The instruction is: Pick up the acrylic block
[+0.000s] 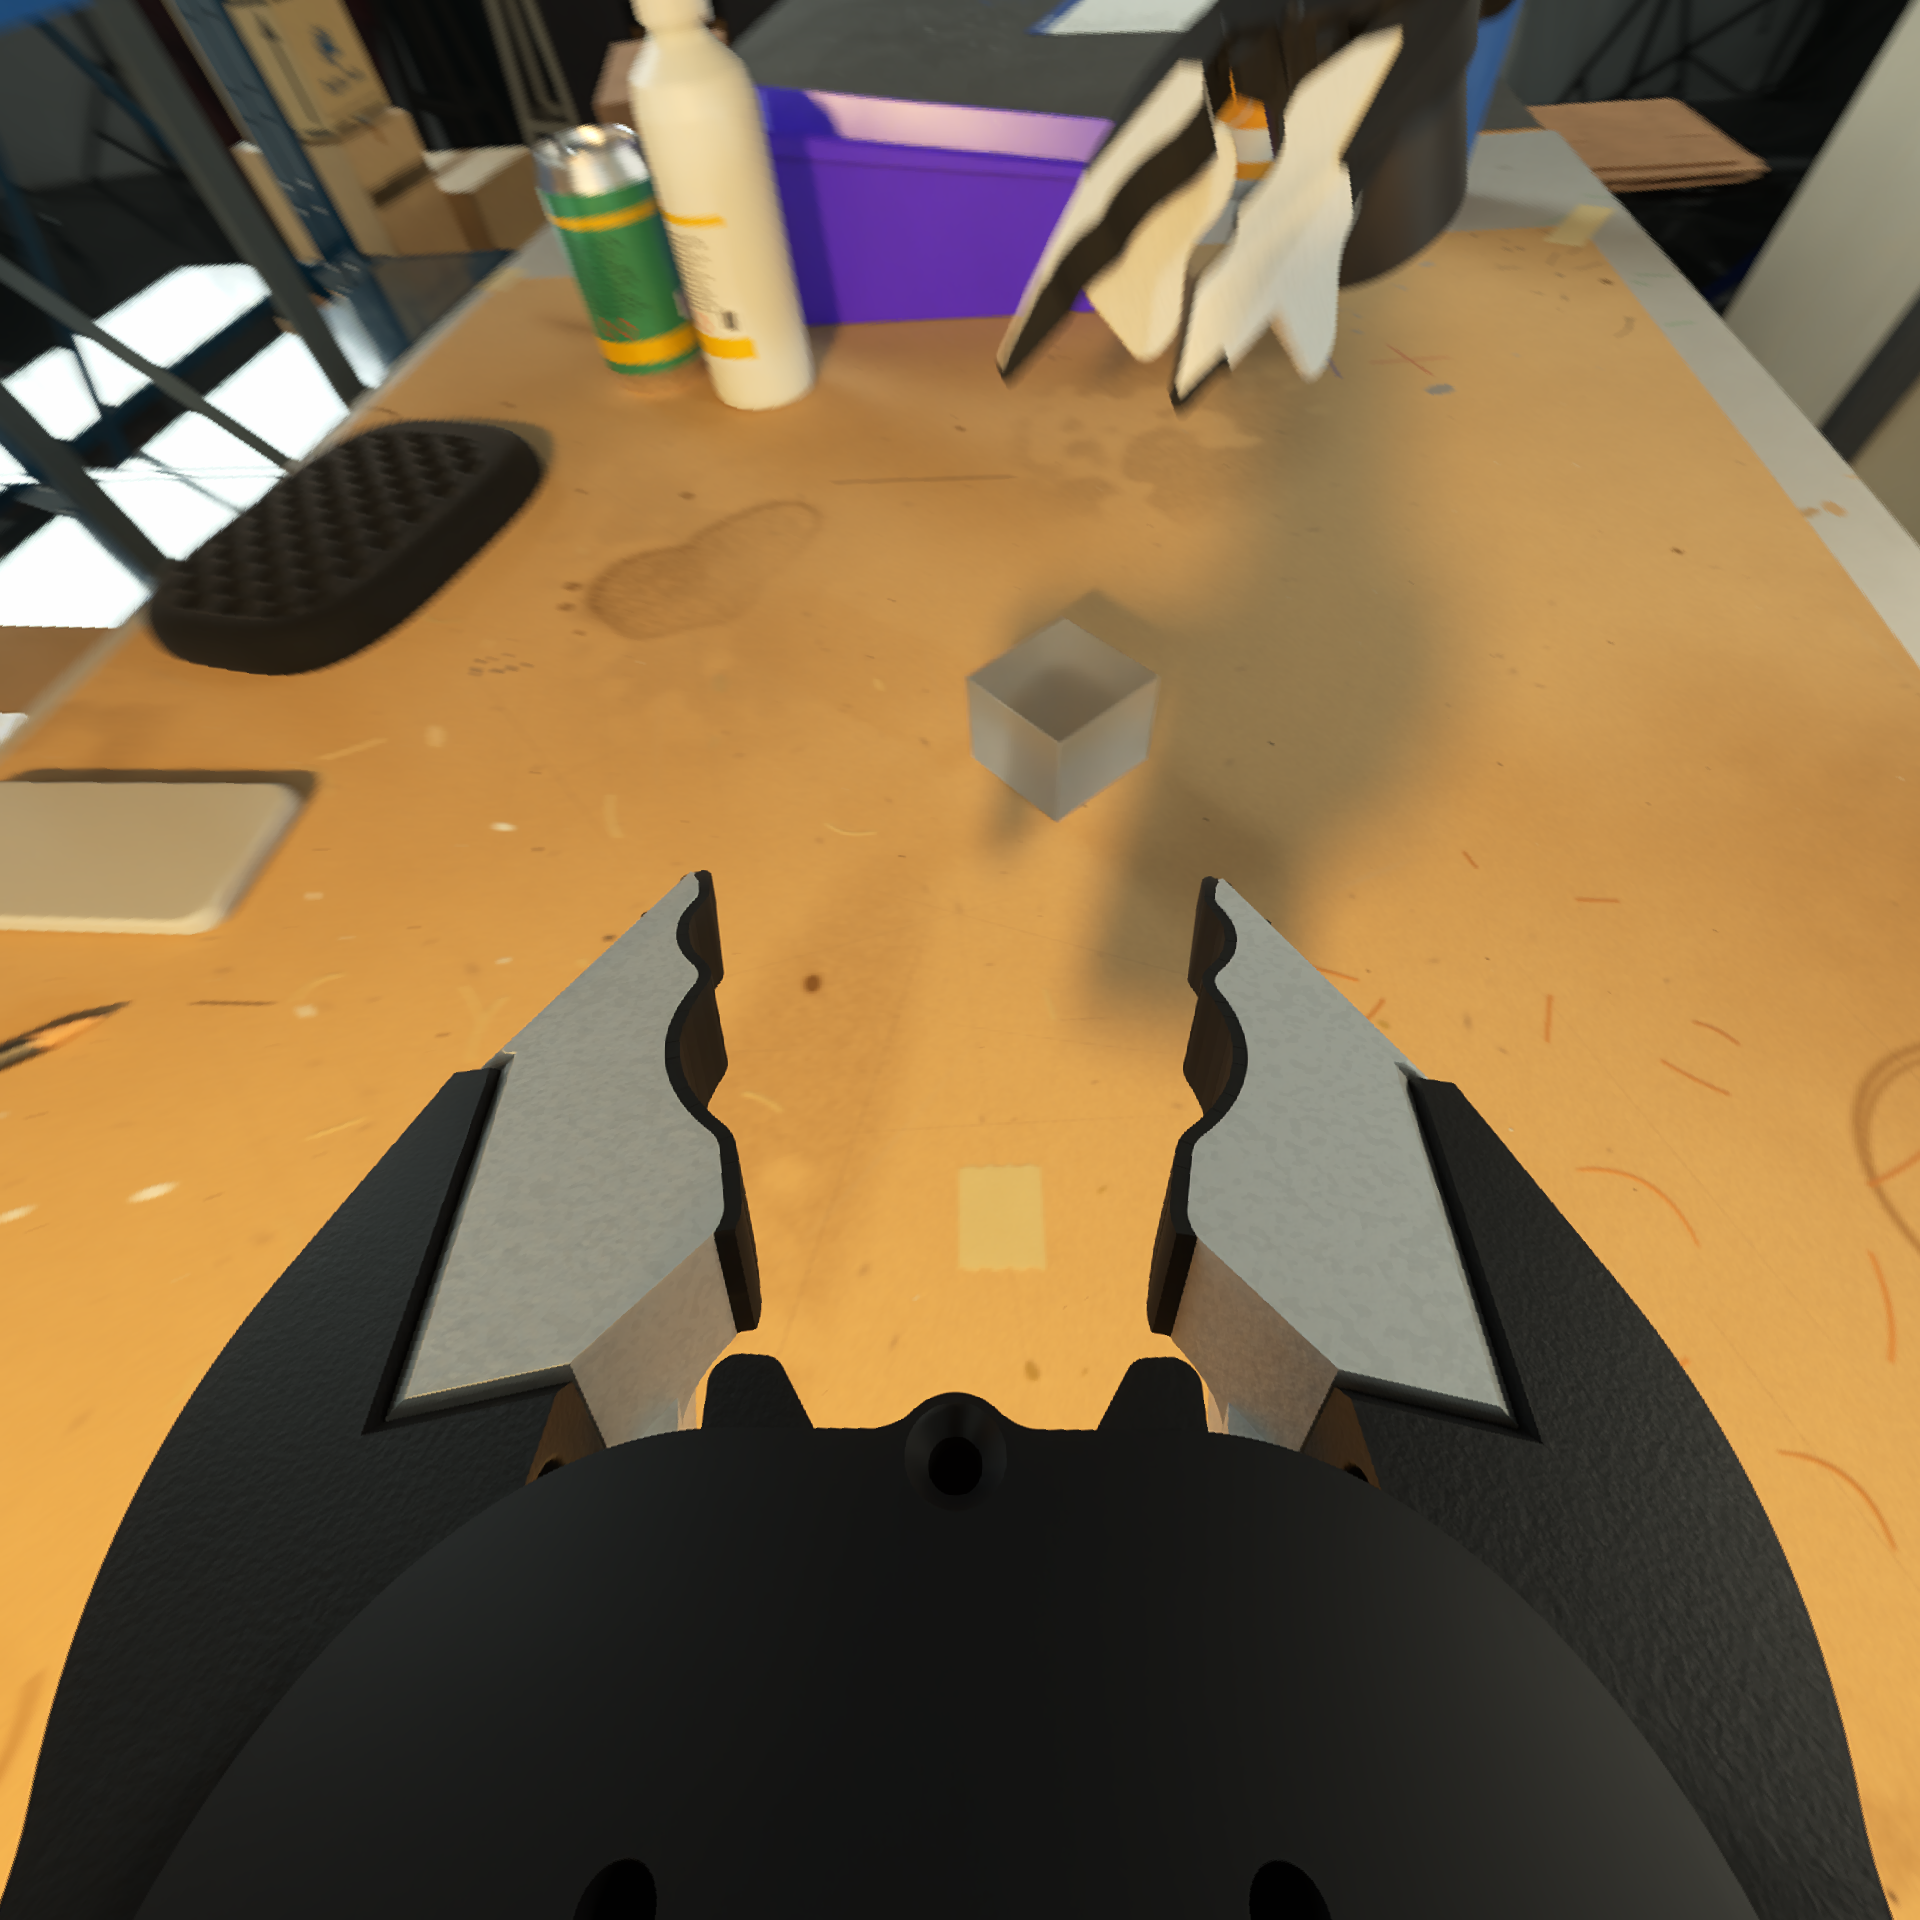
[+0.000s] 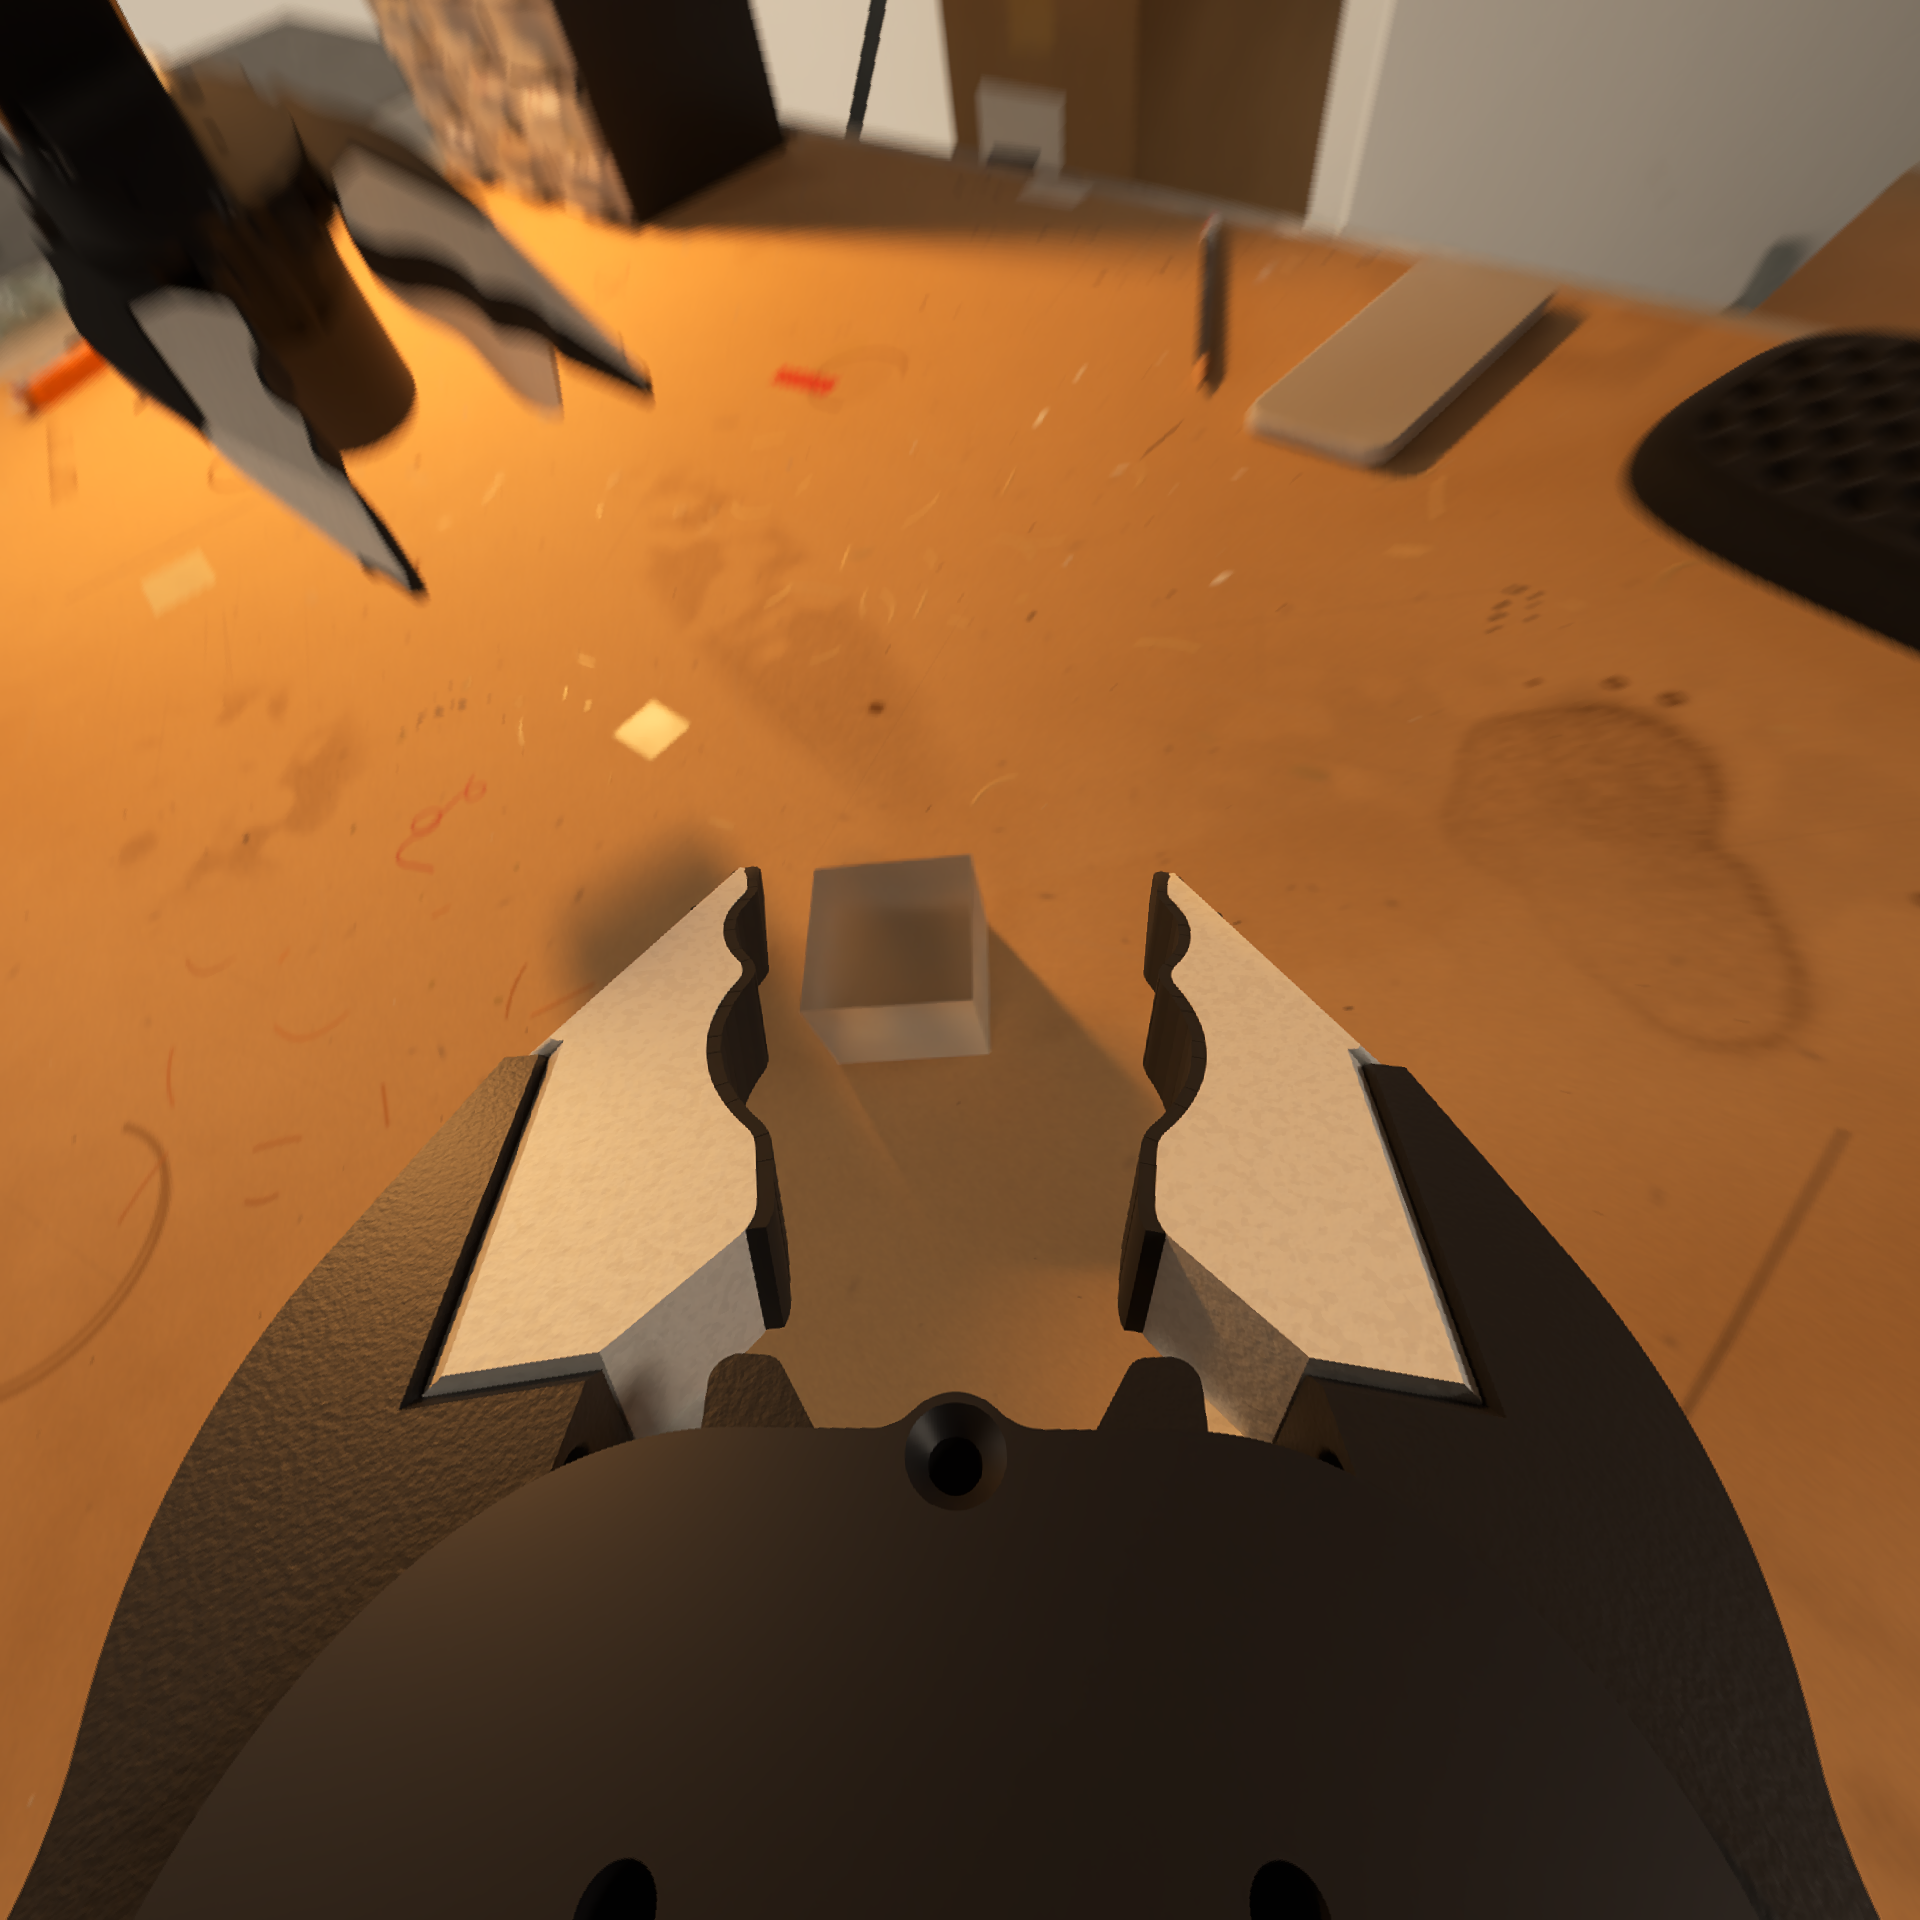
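Scuffed bench (image 2: 1143, 644), clear block (image 2: 894, 956) between wide-spread right gripper (image 2: 956, 883) fingers, untouched; left gripper (image 1: 951, 883) likewise spread, empty.

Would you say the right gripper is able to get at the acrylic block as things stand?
Probably yes: the right gripper has its jaws open, wider than the acrylic block, which sits on the table just ahead of them, left of centre, with nothing between.
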You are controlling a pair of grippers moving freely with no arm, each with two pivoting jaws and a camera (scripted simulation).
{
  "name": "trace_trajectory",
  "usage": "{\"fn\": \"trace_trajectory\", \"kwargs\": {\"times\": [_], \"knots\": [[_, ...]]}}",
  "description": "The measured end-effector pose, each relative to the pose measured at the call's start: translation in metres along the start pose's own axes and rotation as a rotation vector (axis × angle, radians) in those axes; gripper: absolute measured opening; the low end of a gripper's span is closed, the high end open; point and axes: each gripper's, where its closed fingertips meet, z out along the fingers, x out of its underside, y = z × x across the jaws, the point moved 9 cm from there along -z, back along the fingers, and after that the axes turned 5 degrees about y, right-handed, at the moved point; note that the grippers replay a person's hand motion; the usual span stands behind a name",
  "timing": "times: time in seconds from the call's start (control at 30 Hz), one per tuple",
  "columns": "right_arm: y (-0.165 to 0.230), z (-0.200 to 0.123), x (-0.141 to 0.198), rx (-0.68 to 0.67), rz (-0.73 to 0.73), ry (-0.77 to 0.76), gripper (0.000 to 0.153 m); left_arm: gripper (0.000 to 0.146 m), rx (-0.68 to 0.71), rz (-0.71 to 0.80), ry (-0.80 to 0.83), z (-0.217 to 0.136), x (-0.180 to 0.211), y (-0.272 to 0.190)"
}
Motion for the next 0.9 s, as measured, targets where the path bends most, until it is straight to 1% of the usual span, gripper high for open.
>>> {"fn": "trace_trajectory", "kwargs": {"times": [0.03, 0.1, 0.13, 0.2, 0.37, 0.5, 0.6, 0.67, 0.73, 0.8, 0.87, 0.9], "knots": [[0.001, 0.009, 0.0, -0.021, -0.01, 0.046, 0.074, 0.091, -0.032, 0.002, -0.005, -0.009, -0.004, 0.002], [0.004, 0.028, 0.003, -0.054, 0.021, 0.177, 0.074, 0.091, -0.087, 0.003, -0.011, -0.028, -0.011, 0.005], [0.005, 0.037, 0.004, -0.068, 0.038, 0.256, 0.075, 0.091, -0.106, 0.0, -0.019, -0.038, -0.014, 0.006], [0.007, 0.053, 0.004, -0.066, 0.028, 0.352, 0.078, 0.091, -0.116, -0.013, -0.025, -0.056, -0.018, 0.008], [0.016, 0.075, 0.001, -0.071, -0.008, 0.457, 0.08, 0.091, -0.122, -0.059, -0.067, -0.091, -0.024, 0.012], [0.02, 0.087, 0.003, -0.051, -0.004, 0.562, 0.081, 0.091, -0.164, -0.045, -0.084, -0.115, -0.026, 0.014], [0.019, 0.092, 0.006, -0.005, -0.015, 0.62, 0.08, 0.089, -0.153, -0.069, -0.137, -0.128, -0.026, 0.015], [0.019, 0.096, 0.01, 0.01, -0.015, 0.662, 0.078, 0.088, -0.14, -0.085, -0.146, -0.134, -0.025, 0.016], [0.018, 0.099, 0.013, 0.013, -0.015, 0.691, 0.074, 0.088, -0.157, -0.086, -0.146, -0.138, -0.024, 0.017], [0.019, 0.102, 0.014, 0.014, -0.026, 0.704, 0.069, 0.088, -0.166, -0.082, -0.149, -0.141, -0.024, 0.018], [0.021, 0.102, 0.013, 0.007, -0.032, 0.712, 0.06, 0.087, -0.167, -0.086, -0.154, -0.143, -0.023, 0.018], [0.021, 0.102, 0.013, 0.001, -0.033, 0.716, 0.06, 0.087, -0.169, -0.088, -0.156, -0.144, -0.023, 0.018]]}}
